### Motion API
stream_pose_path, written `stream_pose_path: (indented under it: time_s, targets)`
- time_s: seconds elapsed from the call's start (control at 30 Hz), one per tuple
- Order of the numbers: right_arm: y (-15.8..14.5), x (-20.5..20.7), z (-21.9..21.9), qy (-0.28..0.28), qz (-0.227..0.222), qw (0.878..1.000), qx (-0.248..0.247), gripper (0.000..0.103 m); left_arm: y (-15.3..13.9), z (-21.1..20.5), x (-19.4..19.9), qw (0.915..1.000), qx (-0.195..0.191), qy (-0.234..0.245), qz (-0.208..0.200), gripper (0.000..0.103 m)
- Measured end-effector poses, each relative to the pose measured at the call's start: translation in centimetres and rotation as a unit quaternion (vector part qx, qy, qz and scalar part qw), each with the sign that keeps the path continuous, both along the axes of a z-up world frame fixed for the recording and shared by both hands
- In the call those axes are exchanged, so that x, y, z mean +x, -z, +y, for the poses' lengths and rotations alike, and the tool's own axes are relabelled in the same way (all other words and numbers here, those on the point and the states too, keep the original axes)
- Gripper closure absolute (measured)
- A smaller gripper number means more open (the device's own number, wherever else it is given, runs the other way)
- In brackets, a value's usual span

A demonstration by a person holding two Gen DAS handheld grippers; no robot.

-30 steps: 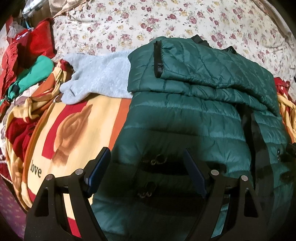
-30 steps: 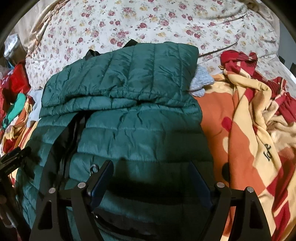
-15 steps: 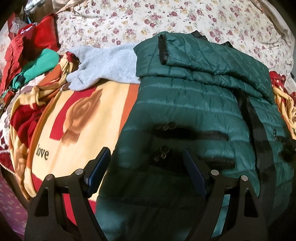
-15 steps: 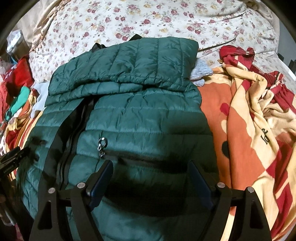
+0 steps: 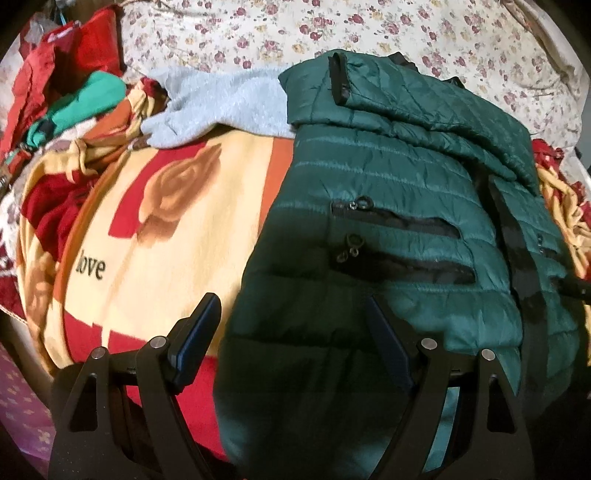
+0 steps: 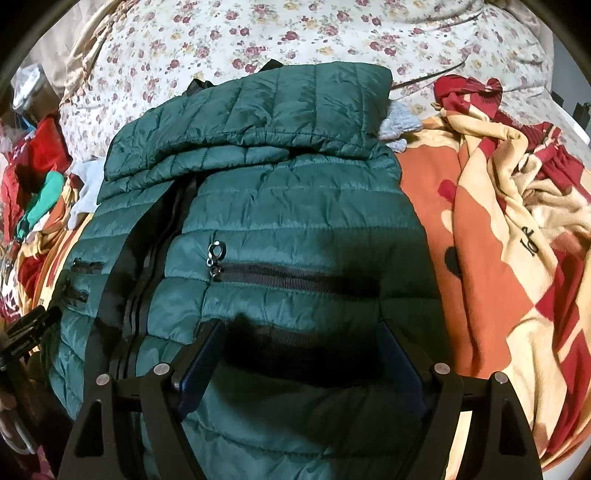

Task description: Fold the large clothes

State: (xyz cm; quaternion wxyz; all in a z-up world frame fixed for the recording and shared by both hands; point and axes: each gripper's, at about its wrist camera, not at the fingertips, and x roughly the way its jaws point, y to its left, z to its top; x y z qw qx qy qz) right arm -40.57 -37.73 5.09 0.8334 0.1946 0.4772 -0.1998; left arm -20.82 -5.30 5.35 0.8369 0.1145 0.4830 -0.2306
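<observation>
A dark green quilted puffer jacket lies front up on the bed, its sleeves folded across its upper part; it also fills the right wrist view. My left gripper is open and empty, over the jacket's lower left hem. My right gripper is open and empty, over the jacket's lower right part below the pocket zipper. The left gripper's tip shows at the left edge of the right wrist view.
An orange, cream and red blanket with the word "love" lies under the jacket and is bunched at the right. A grey garment lies beside the jacket's top. Red and green clothes are piled left. A floral sheet lies behind.
Both grippers have drawn back toward the jacket's bottom hem, so more of the jacket and its pocket zippers shows. Both stayed open. The jacket has not moved.
</observation>
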Motion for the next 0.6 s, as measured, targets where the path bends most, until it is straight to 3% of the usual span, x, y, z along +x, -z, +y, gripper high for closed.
stream_pose_path:
  time_s: [0.3, 0.6]
  targets:
    - [-0.3, -3.1, 0.1, 0.012, -0.001, 1.000, 0.008, 0.021, 0.4, 3.4, -0.1, 0.9965, -0.038, 0.004, 0.074, 0.022]
    - [-0.8, -7.6, -1.3, 0.038, 0.018, 0.999, 0.020, 0.021, 1.5, 5.2, -0.6, 0.9943, -0.043, 0.013, 0.097, 0.022]
